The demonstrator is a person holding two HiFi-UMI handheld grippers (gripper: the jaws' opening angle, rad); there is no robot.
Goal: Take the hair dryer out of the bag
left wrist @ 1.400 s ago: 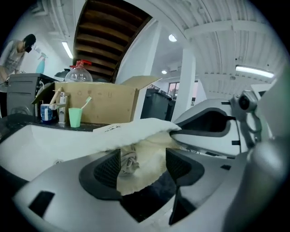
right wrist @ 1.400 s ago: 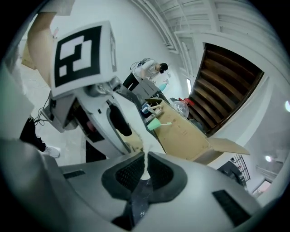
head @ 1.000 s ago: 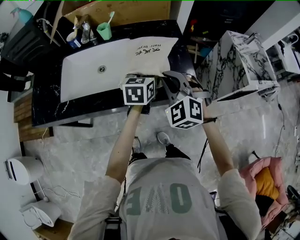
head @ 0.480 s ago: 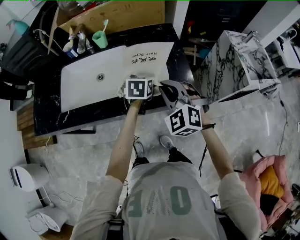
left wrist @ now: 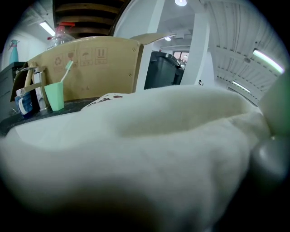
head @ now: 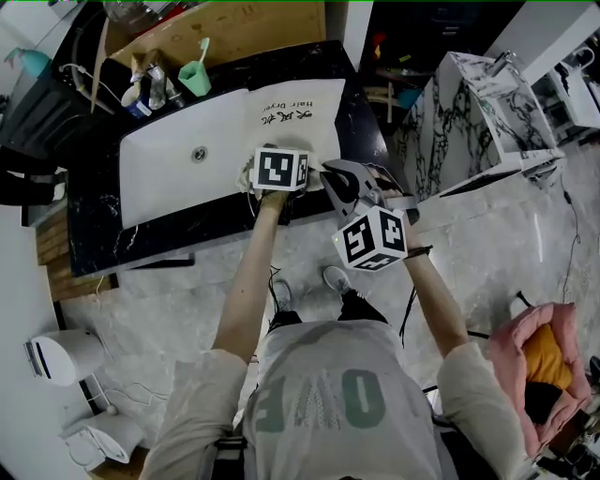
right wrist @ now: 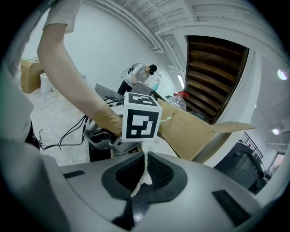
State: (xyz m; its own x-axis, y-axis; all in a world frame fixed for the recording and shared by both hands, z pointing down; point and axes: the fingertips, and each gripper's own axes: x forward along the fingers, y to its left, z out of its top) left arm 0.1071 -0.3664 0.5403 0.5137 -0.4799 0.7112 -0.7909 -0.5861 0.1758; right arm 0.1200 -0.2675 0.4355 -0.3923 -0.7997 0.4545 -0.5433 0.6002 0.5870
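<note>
R gripper (right wrist: 145,159): jaws nearly closed, pinching a fold of the cloth bag (head: 292,114) at its rim. L gripper (head: 279,171) sits at the bag's 6 o'clock edge. Its cam shows only cream fabric, so I can't tell jaw state. Bag lies over white sink (head: 159,164), at 12 o'clock from both grippers. I can't see the hair dryer. Green cup (head: 195,79) at sink's 12.

Matt cream cloth bag (head: 281,131) — glossy black marble counter (head: 94,234) — cardboard box (head: 244,28).
</note>
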